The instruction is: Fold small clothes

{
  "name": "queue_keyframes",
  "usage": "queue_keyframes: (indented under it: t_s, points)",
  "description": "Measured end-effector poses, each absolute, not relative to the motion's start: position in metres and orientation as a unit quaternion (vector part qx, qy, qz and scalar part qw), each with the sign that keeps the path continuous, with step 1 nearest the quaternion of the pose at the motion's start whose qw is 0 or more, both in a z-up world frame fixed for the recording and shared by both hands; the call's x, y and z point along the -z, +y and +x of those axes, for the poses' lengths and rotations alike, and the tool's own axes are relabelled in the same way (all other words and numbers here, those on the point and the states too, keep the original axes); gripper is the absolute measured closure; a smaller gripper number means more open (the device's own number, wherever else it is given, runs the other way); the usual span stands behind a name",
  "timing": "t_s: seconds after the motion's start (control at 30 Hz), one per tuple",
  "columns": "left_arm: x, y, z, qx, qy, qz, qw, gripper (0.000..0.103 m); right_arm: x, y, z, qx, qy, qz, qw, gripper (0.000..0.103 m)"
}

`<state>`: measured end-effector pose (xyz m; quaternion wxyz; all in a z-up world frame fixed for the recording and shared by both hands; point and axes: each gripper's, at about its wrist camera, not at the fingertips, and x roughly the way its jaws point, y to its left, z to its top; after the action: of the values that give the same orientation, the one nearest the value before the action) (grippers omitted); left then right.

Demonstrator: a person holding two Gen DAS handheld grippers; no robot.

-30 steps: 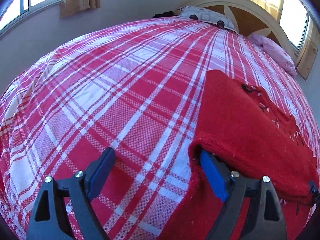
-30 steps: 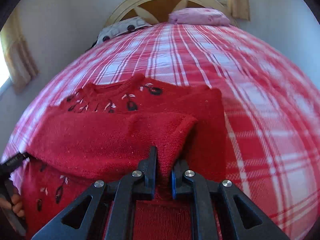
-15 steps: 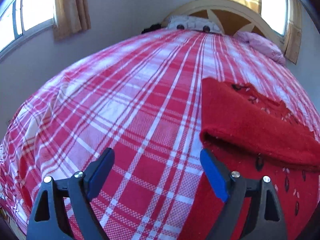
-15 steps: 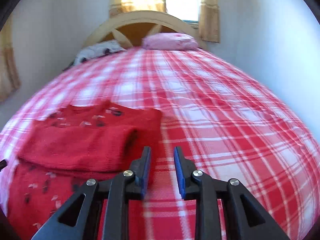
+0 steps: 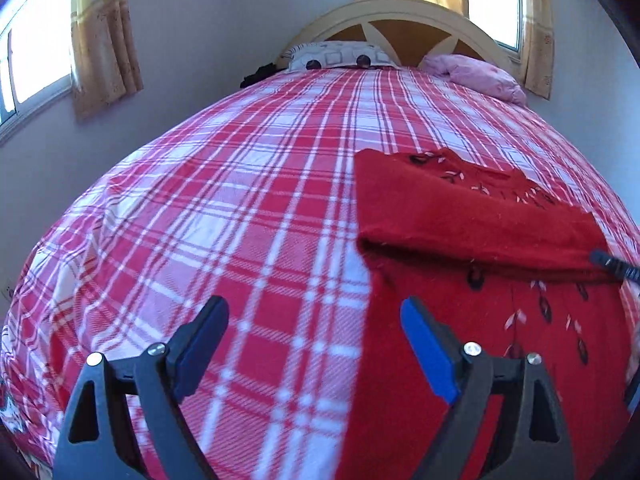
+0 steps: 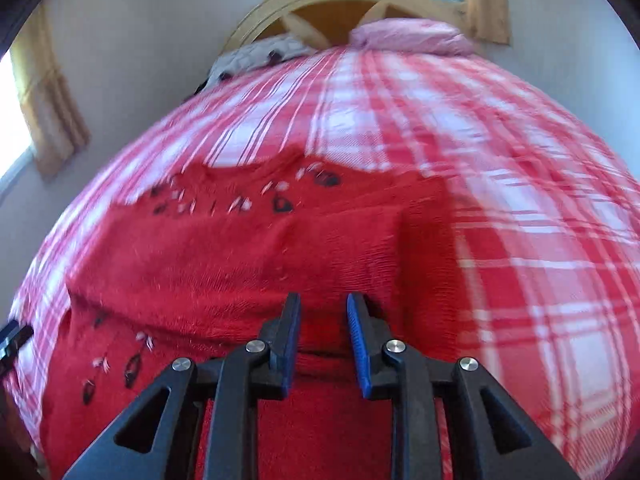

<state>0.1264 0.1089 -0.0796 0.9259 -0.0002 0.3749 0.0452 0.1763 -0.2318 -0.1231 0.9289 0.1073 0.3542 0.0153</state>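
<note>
You were working in a home bedroom. A bed with a red plaid cover filled the view, with pillows against an arched wooden headboard and curtained windows.

You'll find no readable text, labels, brands, numbers or signs anywhere in either wrist view here.

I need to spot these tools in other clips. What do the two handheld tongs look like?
The left tongs and right tongs look alike: matte black plastic arms with triangular cut-outs, round silver screws at the joints, and flat, blue-faced finger pads. No cables, markings, hands or sleeves show.
</note>
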Motion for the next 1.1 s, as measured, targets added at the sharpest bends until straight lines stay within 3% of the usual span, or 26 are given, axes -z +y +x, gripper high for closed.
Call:
queue_keyframes:
  t_s: [0.07, 0.23, 0.7, 1.1]
  points:
    - [0.078, 0.118, 0.116, -0.031, 0.367, 0.007, 0.929, 0.012, 0.111, -0.238, 0.151, -0.036, 0.329, 0.119, 0.936, 0.075]
    - [0.076, 0.130, 0.094, 0.034, 0.361, 0.042, 0.931, 0.010, 0.094, -0.253, 0.075, -0.092, 0.306, 0.139, 0.937, 0.045]
    - [0.121, 0.118, 0.008, 0.182, 0.439, -0.010, 0.880, 0.010, 0.170, -0.247, -0.076, -0.144, 0.391, 0.206, 0.885, 0.044]
    - [0.147, 0.087, -0.020, 0.234, 0.489, -0.005, 0.840, 0.011, 0.205, -0.224, -0.083, -0.170, 0.432, 0.202, 0.862, 0.044]
